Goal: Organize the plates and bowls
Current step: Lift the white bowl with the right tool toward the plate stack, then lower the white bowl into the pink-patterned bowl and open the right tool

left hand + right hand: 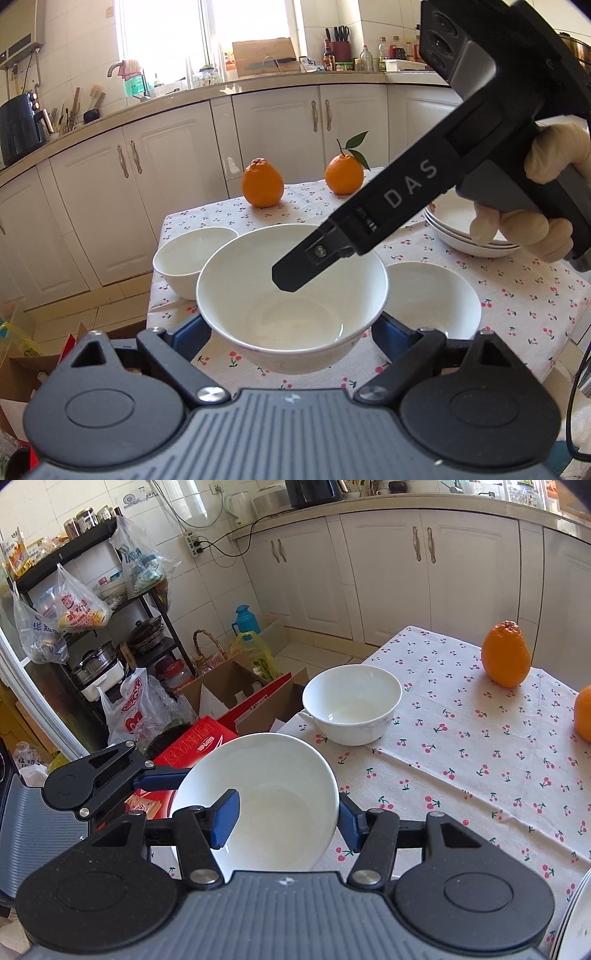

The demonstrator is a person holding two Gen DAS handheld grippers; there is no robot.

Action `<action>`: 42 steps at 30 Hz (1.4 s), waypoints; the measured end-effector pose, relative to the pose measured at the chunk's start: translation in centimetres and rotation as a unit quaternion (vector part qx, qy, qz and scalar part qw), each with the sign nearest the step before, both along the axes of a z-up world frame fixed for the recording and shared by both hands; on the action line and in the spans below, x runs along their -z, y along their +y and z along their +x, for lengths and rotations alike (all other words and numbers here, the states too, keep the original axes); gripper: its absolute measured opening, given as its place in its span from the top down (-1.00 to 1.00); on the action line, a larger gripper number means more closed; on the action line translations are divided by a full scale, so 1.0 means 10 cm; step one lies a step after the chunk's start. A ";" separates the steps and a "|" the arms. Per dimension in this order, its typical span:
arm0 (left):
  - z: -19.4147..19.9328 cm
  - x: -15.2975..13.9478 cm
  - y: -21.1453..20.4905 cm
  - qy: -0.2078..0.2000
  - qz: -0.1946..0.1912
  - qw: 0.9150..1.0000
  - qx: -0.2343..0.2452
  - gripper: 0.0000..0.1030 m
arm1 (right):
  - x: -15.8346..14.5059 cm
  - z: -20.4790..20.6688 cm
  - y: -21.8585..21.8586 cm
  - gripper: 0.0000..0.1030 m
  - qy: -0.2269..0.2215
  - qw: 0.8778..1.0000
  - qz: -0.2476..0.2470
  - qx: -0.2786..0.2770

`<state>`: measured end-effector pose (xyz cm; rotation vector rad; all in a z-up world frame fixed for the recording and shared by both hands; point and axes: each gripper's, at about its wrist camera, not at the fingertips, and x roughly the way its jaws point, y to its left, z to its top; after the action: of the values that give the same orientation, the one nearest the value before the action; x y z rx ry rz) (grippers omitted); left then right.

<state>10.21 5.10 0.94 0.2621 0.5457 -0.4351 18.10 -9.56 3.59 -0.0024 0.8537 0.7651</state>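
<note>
Jaws of right gripper [282,821] clamped across white bowl's [258,801] rim, bowl lifted above tabletop [461,775]; left gripper [291,328] spread wide around it, gripping nothing. Best kept level, lowered into neighbouring bowl [432,295].

The left gripper [291,332] fills the bottom of its own view, blue pads spread wide to either side of a white bowl [291,295], outside its walls. The right gripper [284,821] grips that bowl's rim, one pad inside, one outside. In the left view's right side, a gloved right hand [535,192] grasps its handle.
</note>
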 end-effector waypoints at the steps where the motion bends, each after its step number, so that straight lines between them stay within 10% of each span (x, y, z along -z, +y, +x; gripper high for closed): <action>1: -0.01 -0.01 -0.02 0.000 0.000 1.000 0.002 -0.80 | -0.01 -0.02 -0.04 -0.20 -0.002 1.000 0.002 0.002; 42: -0.04 0.23 -0.79 0.058 -0.002 0.996 0.071 -0.80 | 0.27 -0.39 -0.88 -0.22 0.012 0.996 -0.011 0.085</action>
<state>9.82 -2.81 -1.36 0.2731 0.6420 -0.5922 14.16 -18.36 0.87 0.0593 0.8732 0.5970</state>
